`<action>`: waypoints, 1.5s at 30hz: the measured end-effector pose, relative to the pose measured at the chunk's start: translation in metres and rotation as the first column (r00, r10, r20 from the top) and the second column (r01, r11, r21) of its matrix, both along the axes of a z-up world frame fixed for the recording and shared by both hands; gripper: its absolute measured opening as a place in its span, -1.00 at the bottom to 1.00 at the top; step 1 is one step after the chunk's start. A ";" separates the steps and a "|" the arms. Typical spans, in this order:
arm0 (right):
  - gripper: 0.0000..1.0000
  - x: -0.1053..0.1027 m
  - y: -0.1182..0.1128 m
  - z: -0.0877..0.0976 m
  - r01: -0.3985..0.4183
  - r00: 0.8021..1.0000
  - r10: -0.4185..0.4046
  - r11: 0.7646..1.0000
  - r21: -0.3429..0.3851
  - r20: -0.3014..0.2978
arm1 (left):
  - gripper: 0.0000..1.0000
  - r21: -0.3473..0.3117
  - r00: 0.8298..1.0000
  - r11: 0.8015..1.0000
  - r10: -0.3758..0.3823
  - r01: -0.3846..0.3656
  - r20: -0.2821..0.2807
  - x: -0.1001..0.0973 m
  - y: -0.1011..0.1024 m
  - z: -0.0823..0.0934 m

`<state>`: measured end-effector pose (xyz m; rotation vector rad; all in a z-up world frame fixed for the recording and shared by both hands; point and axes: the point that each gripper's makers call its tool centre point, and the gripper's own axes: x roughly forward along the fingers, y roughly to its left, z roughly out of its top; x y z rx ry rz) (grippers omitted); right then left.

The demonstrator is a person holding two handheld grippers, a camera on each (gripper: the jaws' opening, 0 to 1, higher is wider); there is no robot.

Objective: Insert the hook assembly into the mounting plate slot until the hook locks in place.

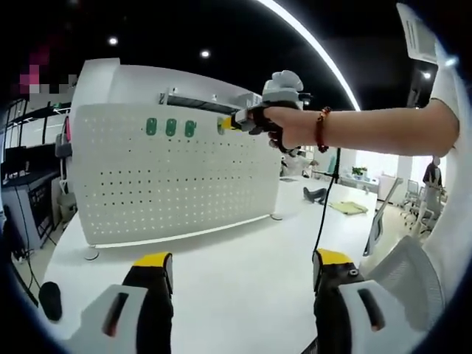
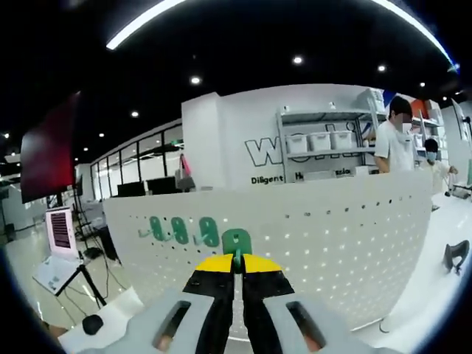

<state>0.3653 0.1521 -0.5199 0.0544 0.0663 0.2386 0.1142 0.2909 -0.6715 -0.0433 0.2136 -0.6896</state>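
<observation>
White table (image 1: 243, 273) has plenty of open room in front of the upright pegboard (image 1: 169, 184), which stands toward the far edge w/ three green hooks (image 1: 170, 127) already along its top row. Left gripper (image 1: 243, 274) hangs back near the table edge, jaws wide apart and empty. Right gripper (image 2: 237, 269) is up at the board's top row, right of those hooks, jaws closed on a fourth green hook (image 2: 236, 242) that sits at the board face just past the tips.

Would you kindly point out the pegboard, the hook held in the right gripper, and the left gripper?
pegboard (image 1: 177, 184): left gripper view, bare perforated face.
green hook (image 2: 236, 241): right gripper view, its green plate.
left gripper (image 1: 243, 274): left gripper view, midway between yellow fingertips.
</observation>
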 end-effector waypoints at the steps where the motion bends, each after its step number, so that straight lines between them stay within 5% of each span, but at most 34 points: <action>1: -0.98 0.001 0.001 0.000 0.000 1.000 0.000 1.000 0.006 -0.004 | 0.57 0.002 1.000 1.000 0.000 0.000 0.003 0.000 0.000 0.000; 13: -0.98 0.013 -0.004 0.000 0.030 0.999 -0.028 0.998 0.054 -0.021 | 0.62 0.003 1.000 1.000 0.013 -0.013 -0.004 -0.004 0.006 -0.004; 45: -0.98 0.034 0.000 -0.004 0.056 0.998 -0.055 0.998 0.027 -0.037 | 0.62 -0.004 0.999 1.000 0.025 -0.025 -0.019 -0.003 0.017 -0.008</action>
